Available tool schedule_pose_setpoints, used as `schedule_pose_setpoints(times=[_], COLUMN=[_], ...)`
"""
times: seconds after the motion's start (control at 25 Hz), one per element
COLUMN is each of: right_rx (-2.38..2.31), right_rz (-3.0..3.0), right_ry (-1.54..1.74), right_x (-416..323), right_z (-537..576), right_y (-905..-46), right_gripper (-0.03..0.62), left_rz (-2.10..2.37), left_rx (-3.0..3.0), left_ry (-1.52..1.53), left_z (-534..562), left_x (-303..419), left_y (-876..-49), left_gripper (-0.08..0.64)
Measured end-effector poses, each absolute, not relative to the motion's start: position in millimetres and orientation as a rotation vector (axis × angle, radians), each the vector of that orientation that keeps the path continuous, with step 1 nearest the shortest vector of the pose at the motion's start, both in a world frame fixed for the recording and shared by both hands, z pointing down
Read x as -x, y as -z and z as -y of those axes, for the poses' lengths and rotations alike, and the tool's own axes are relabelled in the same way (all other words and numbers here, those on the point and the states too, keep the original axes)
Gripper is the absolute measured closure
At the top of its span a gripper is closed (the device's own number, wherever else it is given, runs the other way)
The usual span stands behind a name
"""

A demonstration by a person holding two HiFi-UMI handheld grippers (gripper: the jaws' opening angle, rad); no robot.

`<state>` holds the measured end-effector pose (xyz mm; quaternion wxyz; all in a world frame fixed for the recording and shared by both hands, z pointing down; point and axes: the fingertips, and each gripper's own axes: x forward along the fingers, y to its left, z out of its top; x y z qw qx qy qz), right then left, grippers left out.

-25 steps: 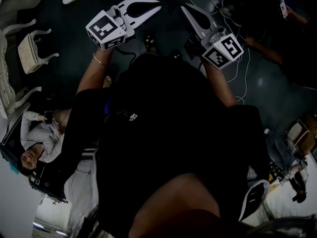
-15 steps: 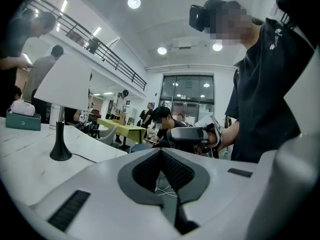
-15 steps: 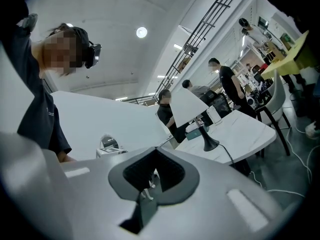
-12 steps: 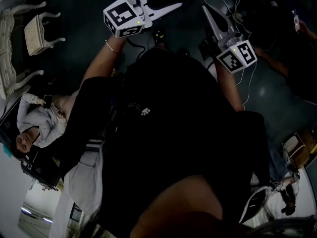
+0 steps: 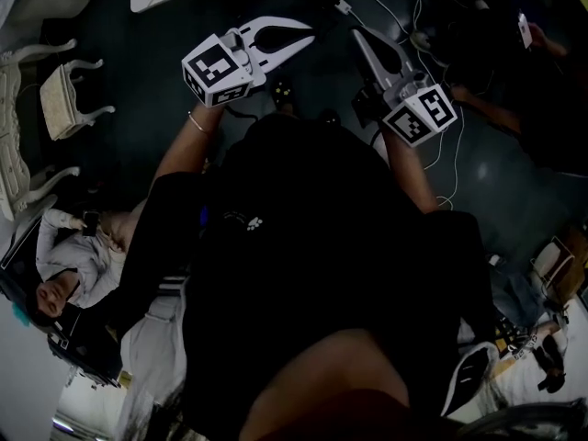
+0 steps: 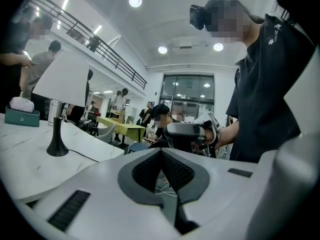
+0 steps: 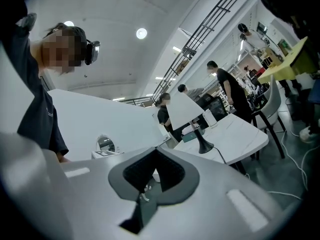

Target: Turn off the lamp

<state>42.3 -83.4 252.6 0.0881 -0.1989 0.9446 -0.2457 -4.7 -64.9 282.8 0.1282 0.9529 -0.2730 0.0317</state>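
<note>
Left gripper view: a teal tissue box [image 6: 22, 118] is seen at the far left on the white table [image 6: 30, 169], with a white tissue [image 6: 21, 104] bunched out of its top. Near the box, the lamp [image 6: 61, 81] is stood upright on its dark base, and a thin cord [image 6: 82, 155] is led away from that base across the tabletop. The left gripper [image 6: 161, 151] is held with its jaws brought together and nothing between them. The lamp is seen to the left of those jaws, well apart from them. In the right gripper view, the right gripper [image 7: 156, 153] is likewise closed and empty. There the lamp is found up and to the right of the jaws, again well apart, with the teal tissue box just beside its stem. In the head view both grippers are pointed toward the table's near edge.
</note>
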Motion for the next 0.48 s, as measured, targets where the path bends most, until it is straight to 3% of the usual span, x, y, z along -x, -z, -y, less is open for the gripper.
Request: schedule_pose_setpoints(times=[0.48], right_rx=[0.701], right_rz=[-2.777], right_ry=[0.692], right_x=[-73.2], right_z=[94.0], right_y=[-251.9], right_gripper=[0.592], left_rz=[0.857], left_rx=[-2.692], left_ry=[-0.058], left_z=[69.2], left_x=[9.7], left_y=[-278.6], left_gripper=[0.552])
